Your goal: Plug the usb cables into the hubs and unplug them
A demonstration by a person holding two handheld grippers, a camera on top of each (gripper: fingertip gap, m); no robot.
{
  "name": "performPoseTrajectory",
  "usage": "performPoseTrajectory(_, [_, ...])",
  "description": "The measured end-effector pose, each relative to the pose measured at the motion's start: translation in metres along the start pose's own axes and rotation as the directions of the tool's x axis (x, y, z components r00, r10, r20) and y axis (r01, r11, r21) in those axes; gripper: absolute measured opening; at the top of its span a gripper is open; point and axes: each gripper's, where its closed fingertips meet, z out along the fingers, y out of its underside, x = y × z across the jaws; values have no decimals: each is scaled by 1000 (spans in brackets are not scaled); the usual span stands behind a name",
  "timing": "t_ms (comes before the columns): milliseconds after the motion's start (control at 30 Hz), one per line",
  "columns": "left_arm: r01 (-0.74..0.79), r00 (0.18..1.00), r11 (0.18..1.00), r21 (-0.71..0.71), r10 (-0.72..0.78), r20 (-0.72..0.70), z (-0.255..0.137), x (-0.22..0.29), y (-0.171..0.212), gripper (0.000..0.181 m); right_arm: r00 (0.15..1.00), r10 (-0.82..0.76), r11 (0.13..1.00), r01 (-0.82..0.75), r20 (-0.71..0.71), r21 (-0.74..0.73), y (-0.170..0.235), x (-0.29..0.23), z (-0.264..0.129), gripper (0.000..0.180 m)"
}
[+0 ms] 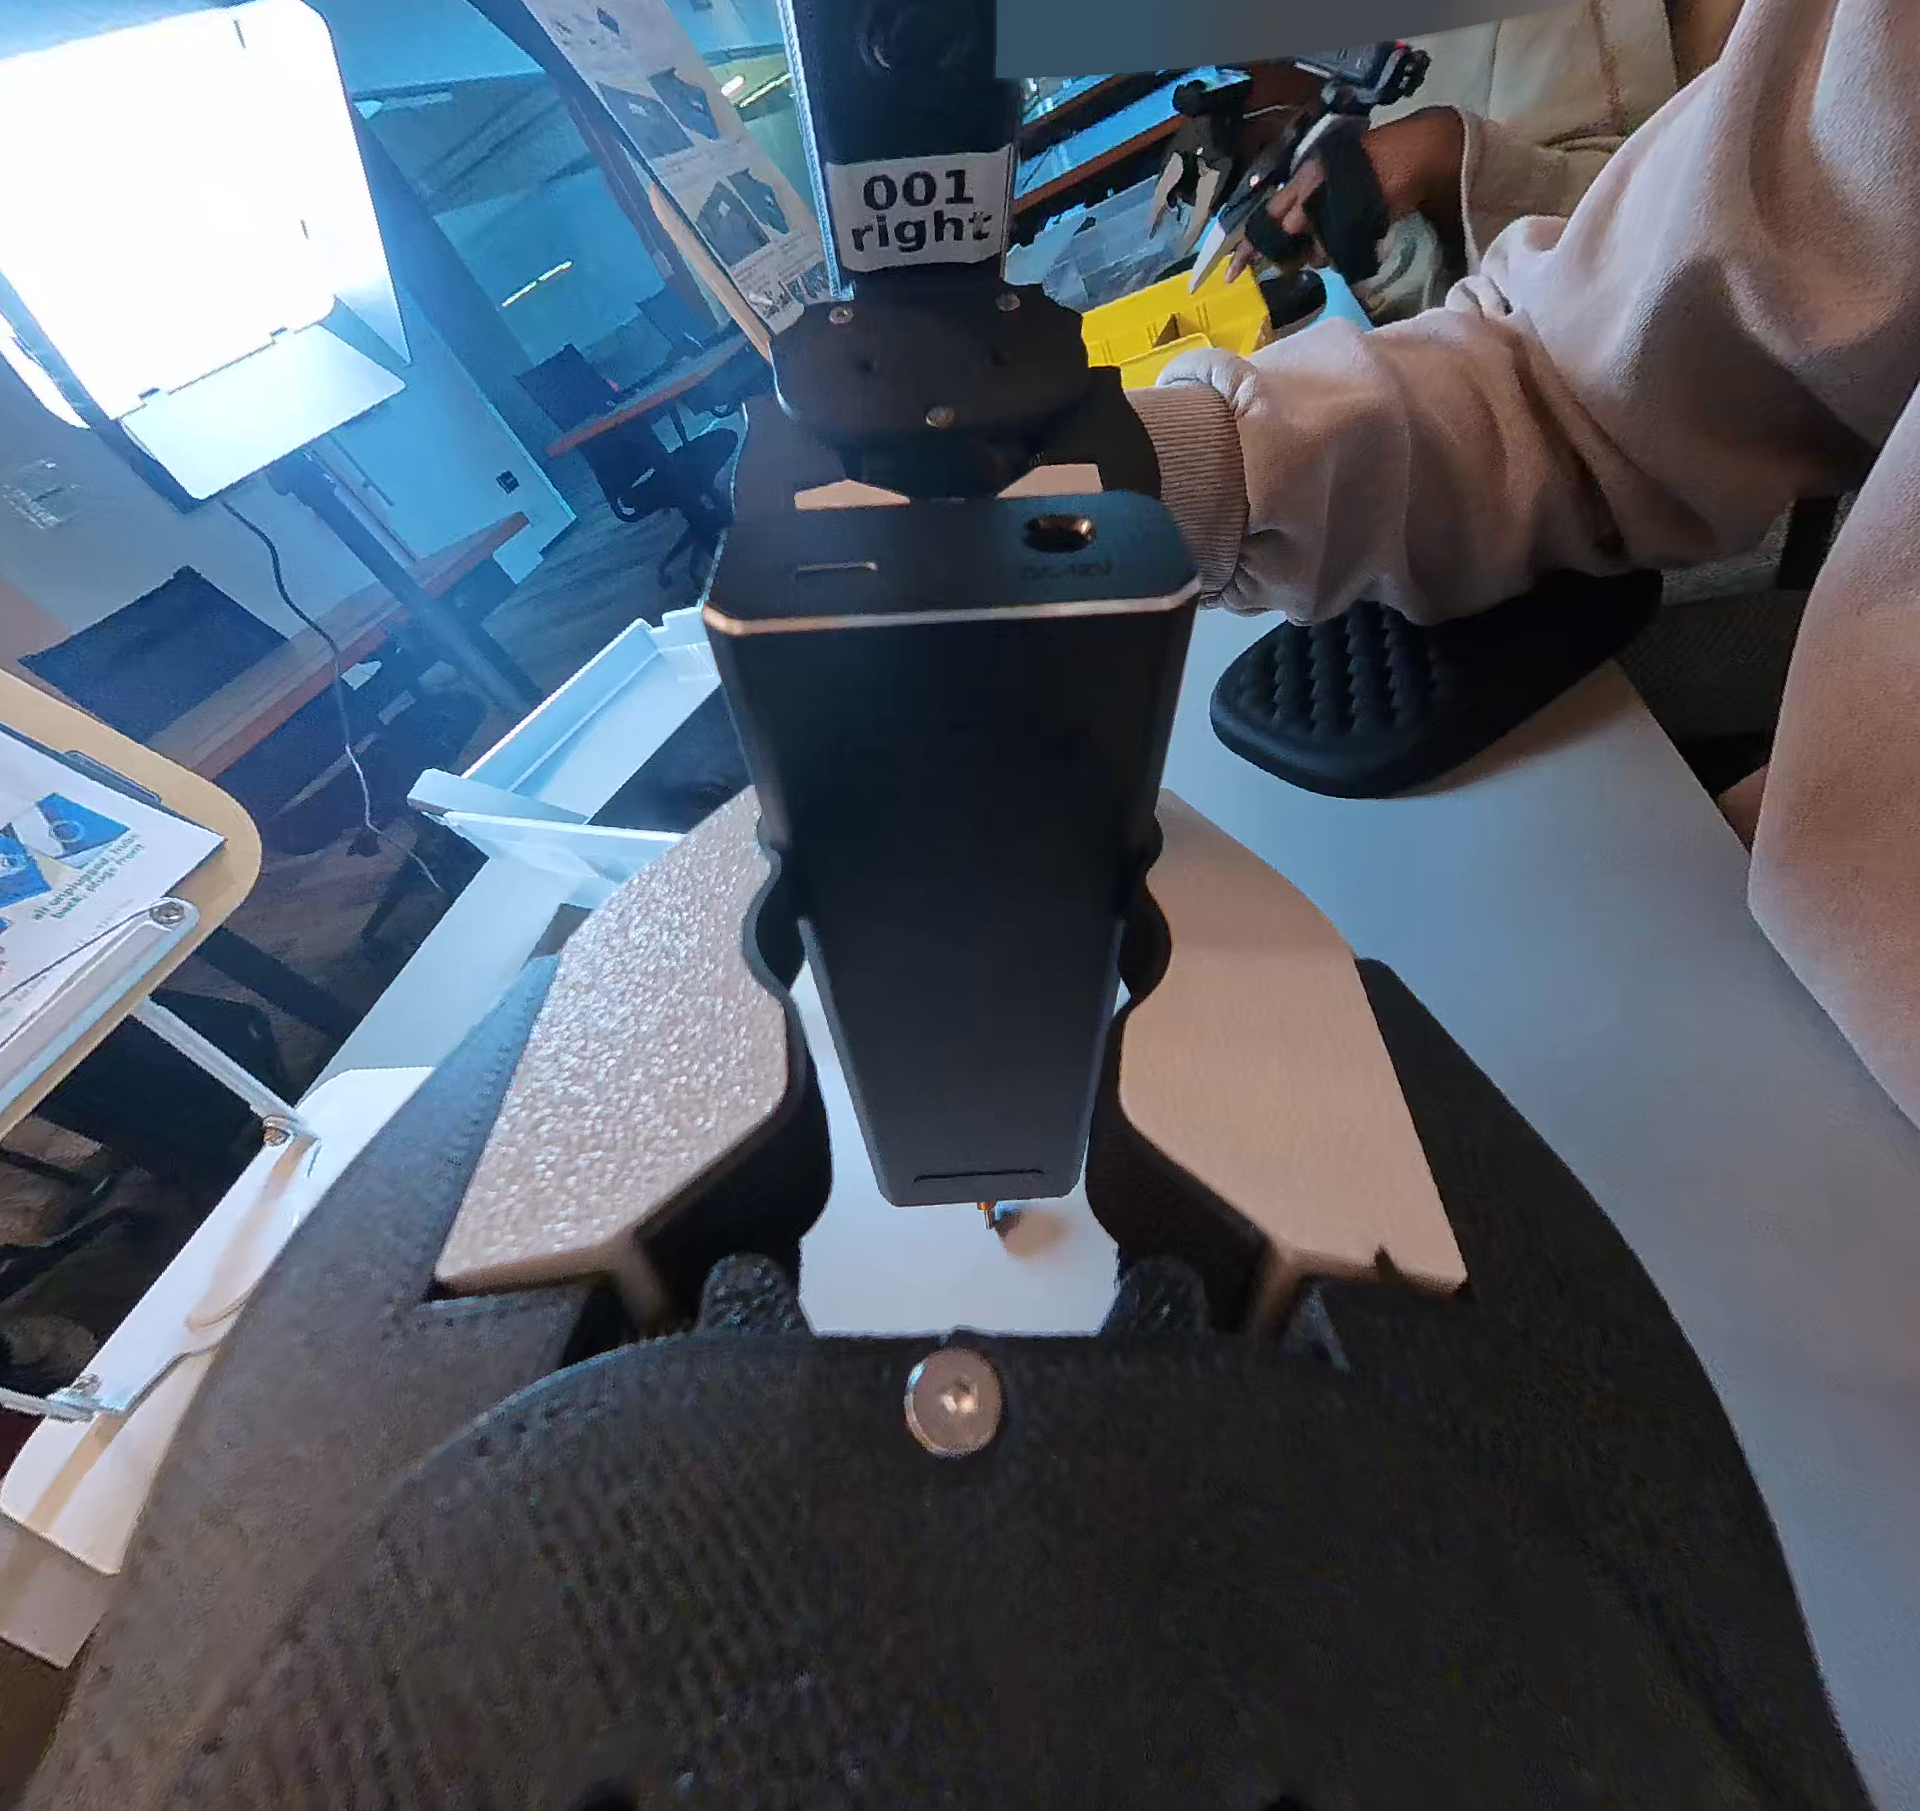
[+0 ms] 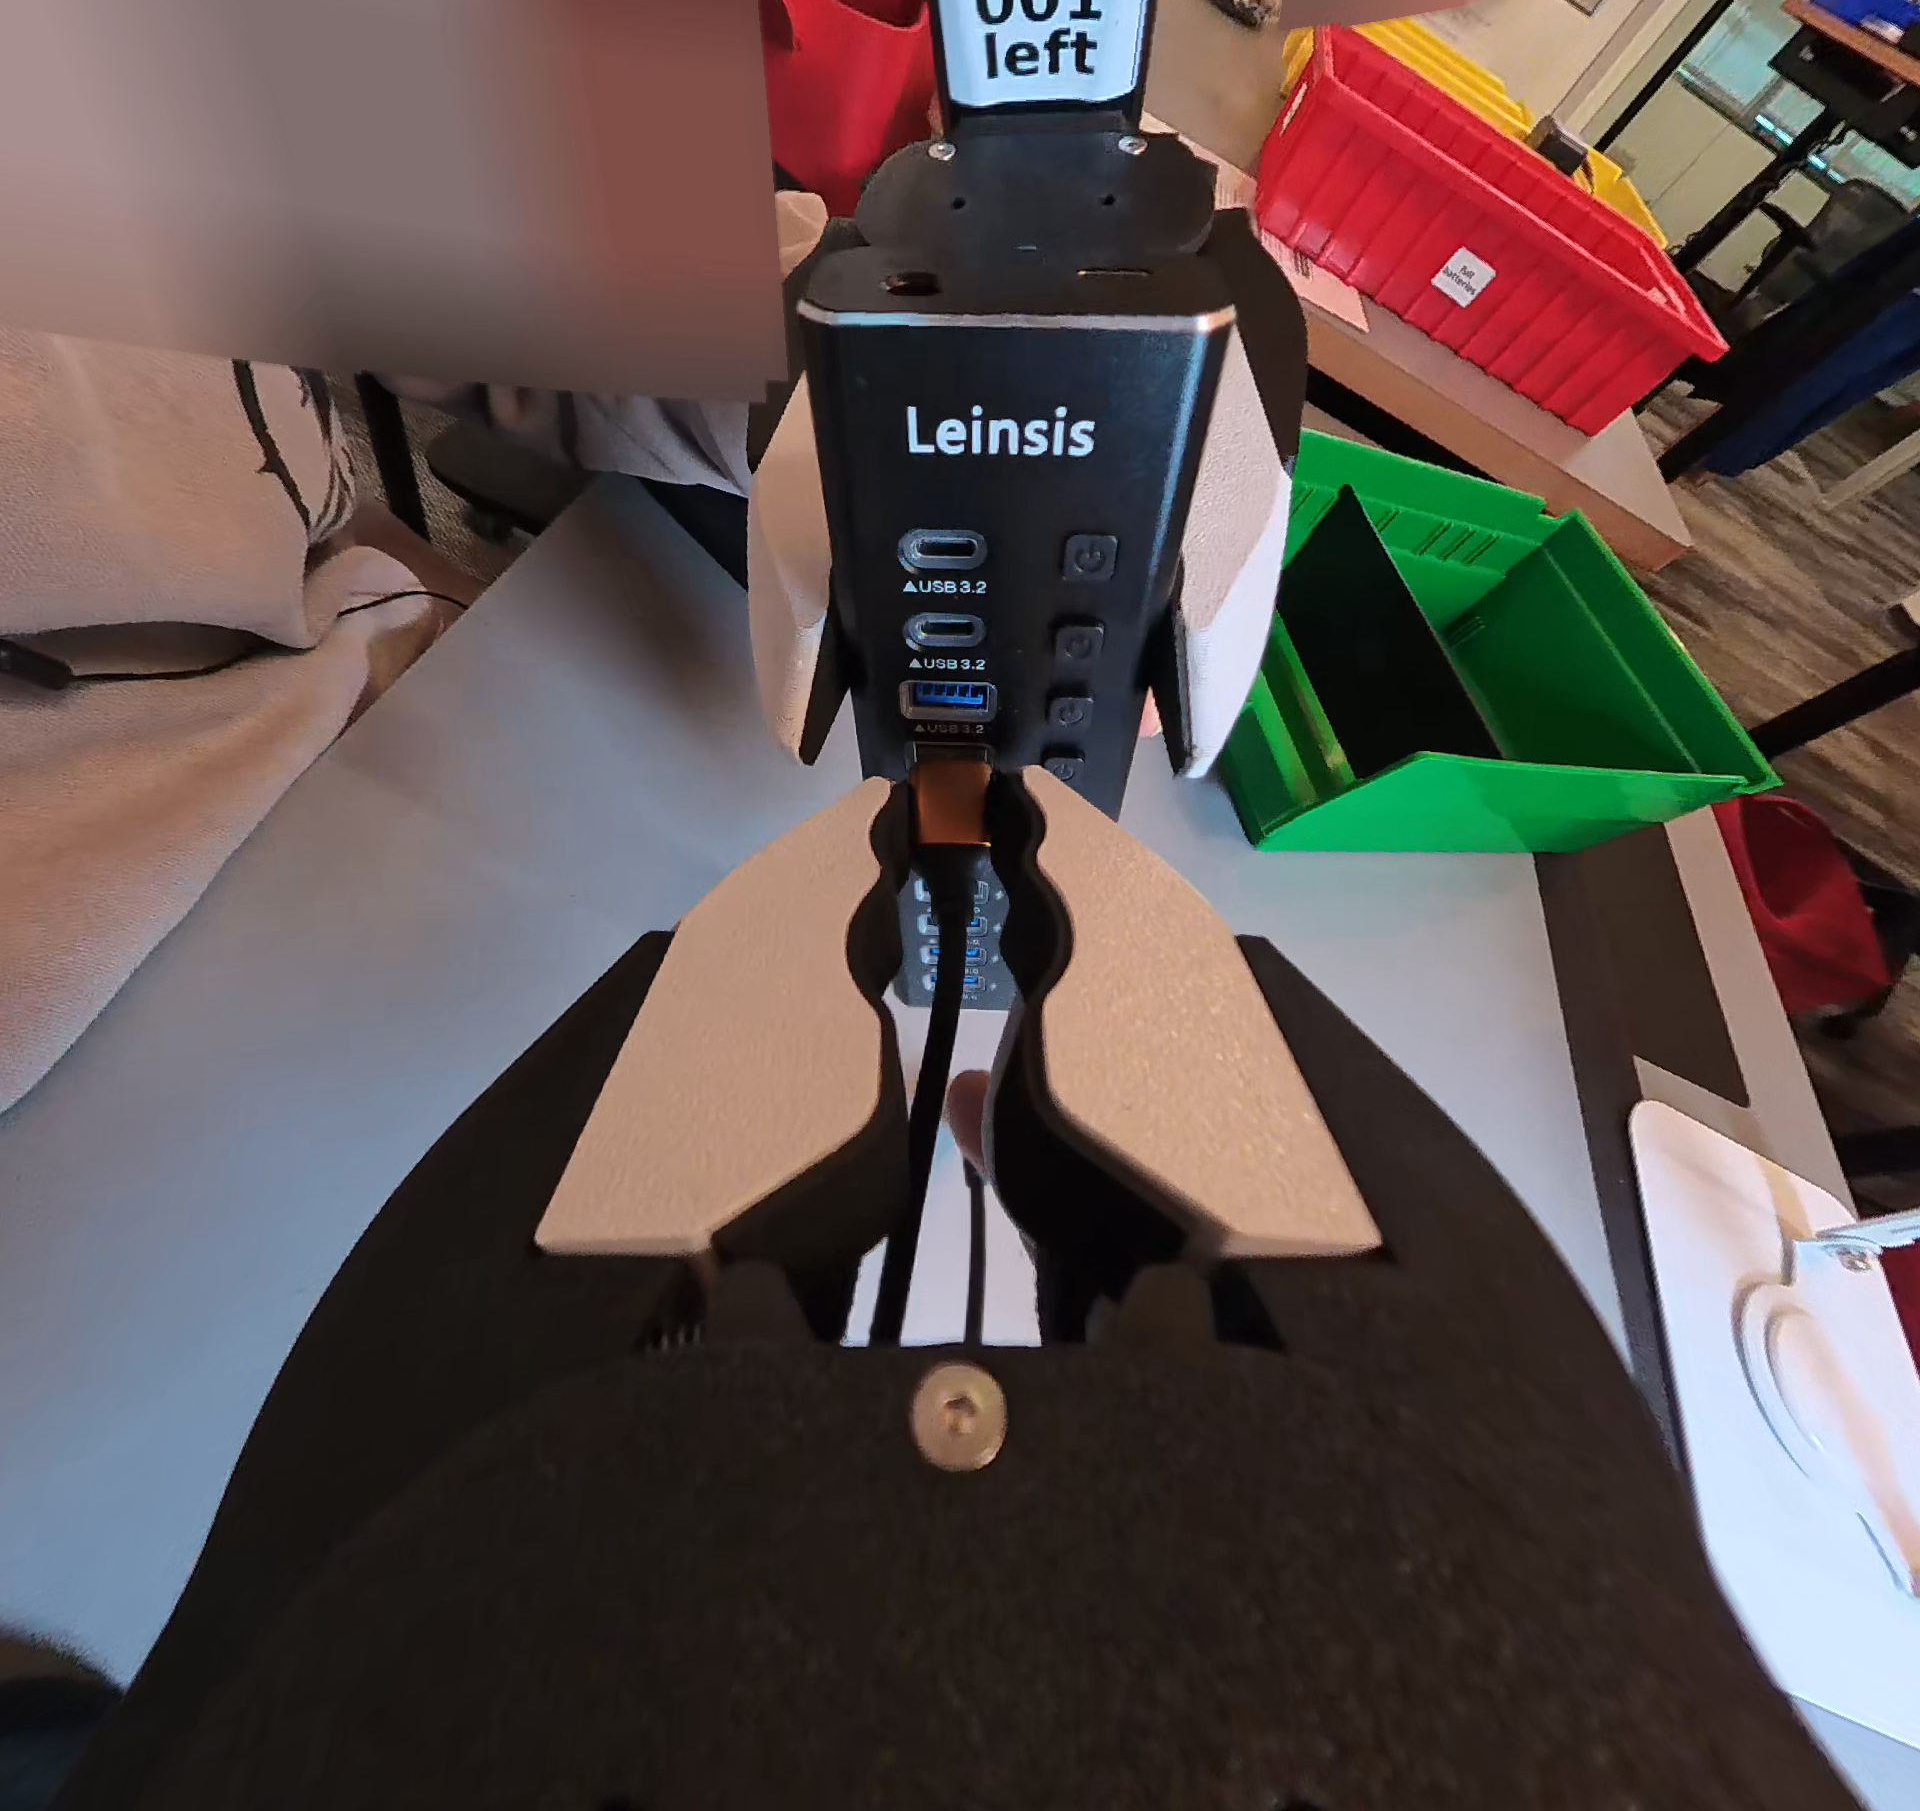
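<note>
Black aluminium USB hub stands upright mid-frame, pinched at its sides by the left gripper. Lower down, the right gripper clamps an orange-collared USB plug at a blue port; seating or pulling it, I cannot tell. Next comes a straight push or pull. Only the right wrist view shows ports; the left shows the hub's blank back.

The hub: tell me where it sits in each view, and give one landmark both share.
Left wrist view: the hub stands upright at centre, plain back side facing the camera, clamped by the left gripper.
Right wrist view: centre top, port side facing the camera, a plug in the right gripper at one port.
Shared landmark: the white table.
</note>
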Motion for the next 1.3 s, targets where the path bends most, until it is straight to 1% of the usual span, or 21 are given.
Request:
performPoseTrajectory(233, [11,1000,1000,-7,-11,0,2,-2,2,61,1000,23,1000,-23,15,9,3,1,-3,16])
performPoseTrajectory(367, [33,999,999,-6,-33,-35,1,-1,11,61,999,53,999,-53,8,0,8,1,4,17])
performPoseTrajectory(433, [55,997,998,13,-55,-62,0,2,15,61,1000,20,999,-20,-3,-45,12,-1,9,16])
performPoseTrajectory(500, [78,994,996,40,-75,-85,-1,3,13,61,1000,6,999,-7,-21,-50,10,-2,11,16])
performPoseTrajectory(567, [75,994,997,35,-72,-85,0,3,15,61,999,-11,998,8,-32,-70,11,-2,11,16])
performPoseTrajectory(733, [12,999,1000,-27,-13,-52,5,5,22,61,998,-35,987,27,-48,-159,21,-3,12,16])
performPoseTrajectory(833, [13,999,1000,0,-13,-38,6,4,21,62,998,-28,990,20,-56,-138,20,-2,11,16])
performPoseTrajectory(900, [-21,1000,1000,-23,21,-5,9,2,27,68,997,-38,988,28,-60,-153,23,-2,14,15])
performPoseTrajectory(967, [-38,999,999,-38,38,0,11,4,30,69,997,-43,984,32,-59,-175,29,-3,17,15])
performPoseTrajectory(1067, [-72,997,995,-62,73,7,12,4,31,67,997,-39,985,26,-74,-170,30,-2,19,15])
performPoseTrajectory(1133, [-113,992,991,-78,117,46,8,0,29,66,994,-37,987,20,-104,-161,28,1,19,16])
performPoseTrajectory(1233, [-121,984,988,-93,132,116,3,-13,26,63,989,-8,995,-7,-147,-99,20,12,10,16])
performPoseTrajectory(1300, [-116,982,986,-122,132,133,5,-16,28,63,989,-11,994,-6,-151,-109,23,15,6,16])
